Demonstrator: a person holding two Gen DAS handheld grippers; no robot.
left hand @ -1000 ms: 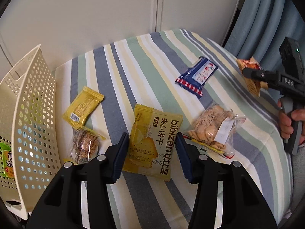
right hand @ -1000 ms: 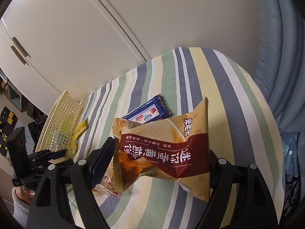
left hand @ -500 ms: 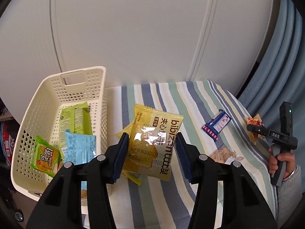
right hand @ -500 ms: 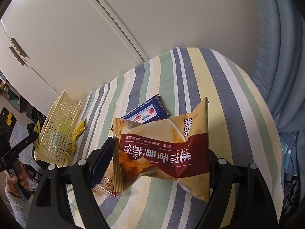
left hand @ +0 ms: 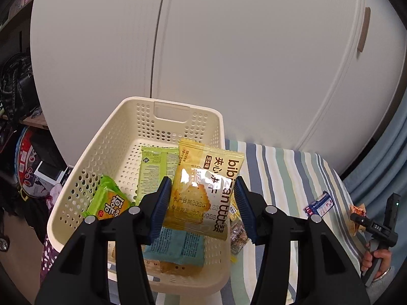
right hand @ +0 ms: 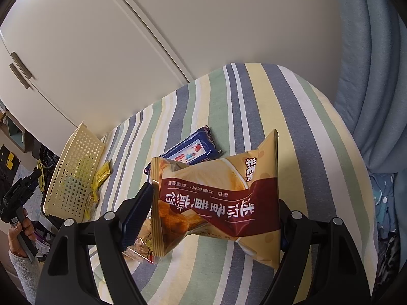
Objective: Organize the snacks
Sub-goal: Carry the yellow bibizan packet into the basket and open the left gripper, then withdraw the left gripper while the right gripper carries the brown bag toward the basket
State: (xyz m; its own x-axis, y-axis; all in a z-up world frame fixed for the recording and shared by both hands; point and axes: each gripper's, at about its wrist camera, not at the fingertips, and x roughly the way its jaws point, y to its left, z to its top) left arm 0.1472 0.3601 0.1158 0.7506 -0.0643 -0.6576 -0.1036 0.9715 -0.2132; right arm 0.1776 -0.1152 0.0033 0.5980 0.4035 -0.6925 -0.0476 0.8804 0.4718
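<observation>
**Roughly halfway: some snacks binned, several left on the bed**

Left wrist view: the left gripper (left hand: 202,207) has its fingers clamped on a yellow packet (left hand: 203,193), held in the air over the basket (left hand: 162,106), above its right wall. Already inside lie a green packet (left hand: 155,170), a green-orange packet (left hand: 112,203), a blue packet (left hand: 178,246) and something orange at the near end. On the striped bed (left hand: 285,172), just outside the basket's right wall, small snacks (left hand: 237,231) wait; a blue bar (left hand: 319,204) lies near the right edge.

Right wrist view: the right gripper (right hand: 216,211) grips a red-tan bag (right hand: 221,203) between its fingers, lifted over the bed's near-right part. The blue bar (right hand: 193,150) lies behind it, a clear packet (right hand: 140,249) under the left finger, and yellow sweets (right hand: 101,175) sit beside the basket (right hand: 76,172) at the far-left edge.

By my judgement, two packets are in transit and about four remain to collect.
</observation>
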